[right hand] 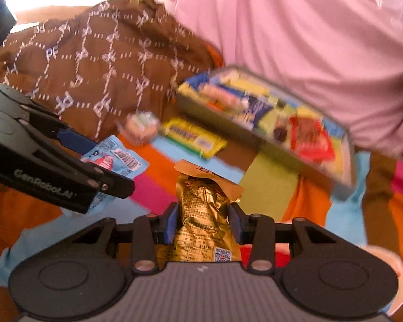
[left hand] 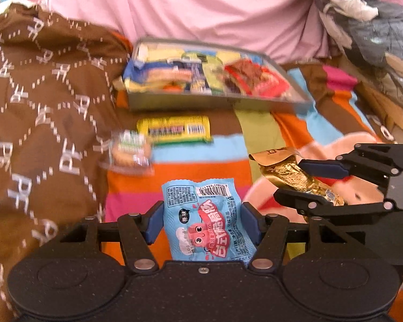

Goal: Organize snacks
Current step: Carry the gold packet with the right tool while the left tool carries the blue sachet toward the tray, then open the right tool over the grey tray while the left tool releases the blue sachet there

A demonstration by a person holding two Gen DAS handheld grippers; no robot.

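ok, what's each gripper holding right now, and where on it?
Left gripper holds the blue snack packet by its two side edges, near mid-length. Right gripper holds the gold snack packet the same way, across its sides.

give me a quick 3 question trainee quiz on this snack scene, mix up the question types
1. True or false: the left gripper is clamped on a light blue plastic snack packet.
2. Multiple choice: what does the right gripper hold? A) a yellow rectangular bar B) a crinkled gold foil packet C) a red packet
3. Fill in: the yellow rectangular snack bar lies on the striped cloth just outside the grey metal ____, beside a small clear-wrapped biscuit pack.

Key: 1 true; 2 B; 3 tray
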